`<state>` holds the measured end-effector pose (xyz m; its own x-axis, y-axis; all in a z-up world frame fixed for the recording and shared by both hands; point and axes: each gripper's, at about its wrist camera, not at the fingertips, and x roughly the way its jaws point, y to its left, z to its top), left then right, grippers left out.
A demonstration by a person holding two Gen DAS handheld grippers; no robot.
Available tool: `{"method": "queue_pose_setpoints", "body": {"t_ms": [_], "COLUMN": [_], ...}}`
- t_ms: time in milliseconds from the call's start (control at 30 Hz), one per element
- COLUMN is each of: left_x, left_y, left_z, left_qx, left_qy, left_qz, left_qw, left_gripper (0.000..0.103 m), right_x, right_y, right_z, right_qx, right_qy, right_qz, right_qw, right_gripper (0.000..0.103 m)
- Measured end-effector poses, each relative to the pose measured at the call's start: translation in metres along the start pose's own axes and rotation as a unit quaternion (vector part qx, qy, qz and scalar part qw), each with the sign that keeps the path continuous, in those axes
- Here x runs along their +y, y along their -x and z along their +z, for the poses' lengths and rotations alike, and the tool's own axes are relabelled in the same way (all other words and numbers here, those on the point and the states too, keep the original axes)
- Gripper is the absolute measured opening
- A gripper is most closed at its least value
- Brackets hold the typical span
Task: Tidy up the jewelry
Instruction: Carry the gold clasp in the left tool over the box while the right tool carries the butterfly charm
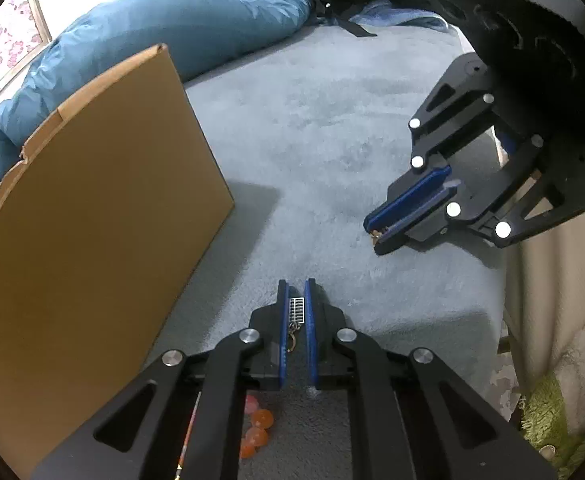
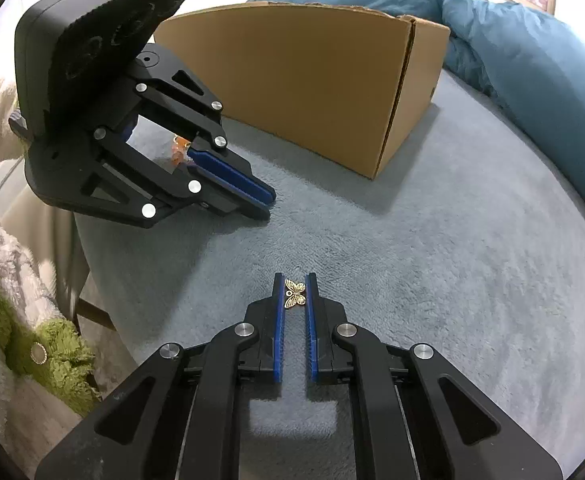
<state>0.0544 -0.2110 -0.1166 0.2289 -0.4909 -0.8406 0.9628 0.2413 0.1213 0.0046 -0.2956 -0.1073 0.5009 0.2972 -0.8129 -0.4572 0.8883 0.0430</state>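
Observation:
My left gripper [image 1: 296,286] is shut on a small silver ladder-shaped charm [image 1: 296,311] with a ring hanging below it. It also shows in the right wrist view [image 2: 266,204], low over the grey fleece. My right gripper [image 2: 295,280] is shut on a gold butterfly charm [image 2: 294,293] held between its blue pads. In the left wrist view the right gripper [image 1: 376,236] hovers at the right with a bit of gold at its tips. A cardboard box [image 1: 92,220] stands left of the left gripper; it also shows in the right wrist view [image 2: 312,80].
Orange beads [image 1: 258,430] lie on the fleece under my left gripper. A blue quilt [image 1: 152,32] lies rolled behind the box. The grey fleece surface [image 2: 452,260] ends at a front edge, with a green shaggy rug [image 2: 52,352] below.

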Motion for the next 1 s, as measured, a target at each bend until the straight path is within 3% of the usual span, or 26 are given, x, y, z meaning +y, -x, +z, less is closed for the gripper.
{"method": "queue_pose_setpoints", "body": {"t_ms": [667, 833, 1000], "left_x": [-0.014, -0.007, 0.017], "left_y": [0.068, 0.103, 0.141], "left_z": [0.01, 0.014, 0.024], "left_qx": [-0.082, -0.112, -0.147], "left_qy": [0.006, 0.017, 0.038], "left_qz": [0.047, 0.073, 0.109], "left_qw": [0.9955, 0.9909, 0.9824], "left_gripper": [0.007, 0.007, 0.007], "right_x": [0.012, 0.021, 0.019], "right_y": [0.044, 0.071, 0.099], "right_z": [0.006, 0.02, 0.061], "right_qx": [-0.052, -0.094, -0.177], "right_qy": [-0.001, -0.008, -0.03], "right_qz": [-0.037, -0.047, -0.048], "right_qw": [0.998, 0.994, 0.983], "right_gripper": [0.008, 0.008, 0.008]}}
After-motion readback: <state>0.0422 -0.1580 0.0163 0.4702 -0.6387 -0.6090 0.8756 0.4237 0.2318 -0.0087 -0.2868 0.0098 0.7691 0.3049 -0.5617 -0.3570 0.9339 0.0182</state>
